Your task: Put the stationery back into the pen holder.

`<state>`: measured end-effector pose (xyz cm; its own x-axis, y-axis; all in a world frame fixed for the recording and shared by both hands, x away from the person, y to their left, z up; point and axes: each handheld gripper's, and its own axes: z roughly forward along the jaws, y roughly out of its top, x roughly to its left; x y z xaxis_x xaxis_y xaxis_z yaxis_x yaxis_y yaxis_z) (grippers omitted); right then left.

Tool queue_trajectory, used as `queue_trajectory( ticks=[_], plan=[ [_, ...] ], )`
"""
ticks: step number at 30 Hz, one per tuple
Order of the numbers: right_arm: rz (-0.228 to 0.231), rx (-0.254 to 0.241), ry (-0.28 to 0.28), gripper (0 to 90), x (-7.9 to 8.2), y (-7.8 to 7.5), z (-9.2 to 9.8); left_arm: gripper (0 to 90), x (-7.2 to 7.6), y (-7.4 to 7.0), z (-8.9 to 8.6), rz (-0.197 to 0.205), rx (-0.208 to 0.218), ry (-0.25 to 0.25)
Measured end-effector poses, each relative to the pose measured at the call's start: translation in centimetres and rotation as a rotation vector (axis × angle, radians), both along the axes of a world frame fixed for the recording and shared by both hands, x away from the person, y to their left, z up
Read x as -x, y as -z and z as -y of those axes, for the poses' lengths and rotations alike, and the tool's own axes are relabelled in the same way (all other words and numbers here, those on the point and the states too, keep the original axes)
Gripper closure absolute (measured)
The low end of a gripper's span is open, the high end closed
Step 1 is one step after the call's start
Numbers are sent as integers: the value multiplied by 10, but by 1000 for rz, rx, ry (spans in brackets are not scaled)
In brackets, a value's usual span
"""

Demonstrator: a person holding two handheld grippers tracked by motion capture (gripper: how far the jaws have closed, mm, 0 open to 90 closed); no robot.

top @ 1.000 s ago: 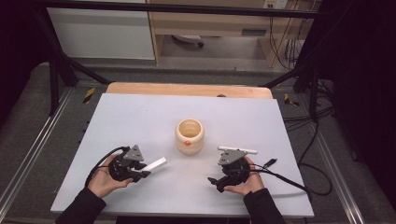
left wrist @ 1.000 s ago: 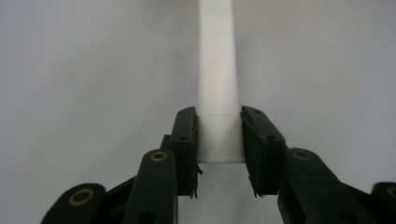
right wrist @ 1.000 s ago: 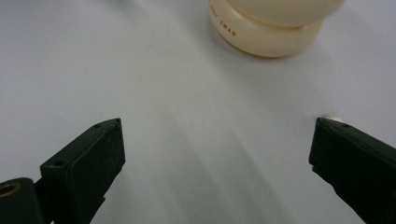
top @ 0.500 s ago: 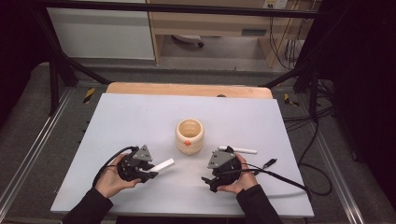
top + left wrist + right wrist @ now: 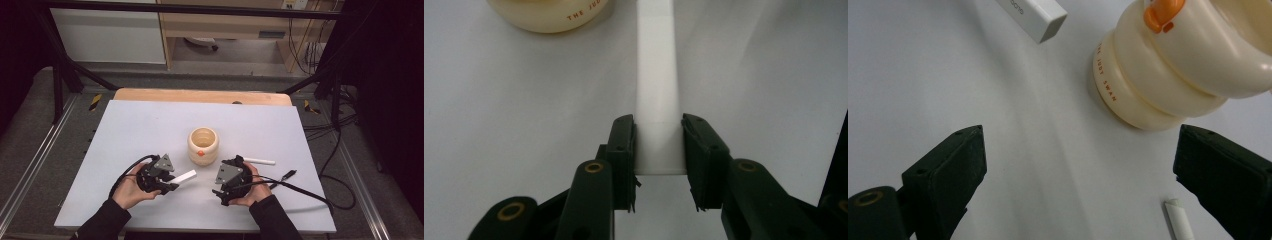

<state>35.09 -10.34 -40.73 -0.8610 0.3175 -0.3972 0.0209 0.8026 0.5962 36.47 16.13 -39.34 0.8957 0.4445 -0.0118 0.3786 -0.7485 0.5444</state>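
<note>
The left gripper [image 5: 658,150] clamps a flat white plastic bar [image 5: 657,90] whose long axis points toward the cream ribbed cup [image 5: 203,145]; the right gripper [image 5: 1078,185] gapes wide, empty.

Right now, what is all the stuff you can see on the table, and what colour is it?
Table: one, pale grey top, wooden strip along its far edge.
Cup: one, cream with an orange knob, upright at the middle of the table.
Flat bar: one, white, clamped at one end in the left gripper, pointing toward the cup.
Thin stick: one, white, lying on the table beyond the right gripper.
Left gripper: one, black, shut on the flat bar.
Right gripper: one, black, jaws wide apart, empty.
Hands: two, dark sleeves, one holding each gripper.
</note>
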Motion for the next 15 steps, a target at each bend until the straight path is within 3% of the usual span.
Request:
queue_trajectory(
  ticks=[15],
  plan=[
    [130, 68, -104, 114, 5, -9, -14, 670, -4, -9, 16, -8, -28, 17]
  ],
)
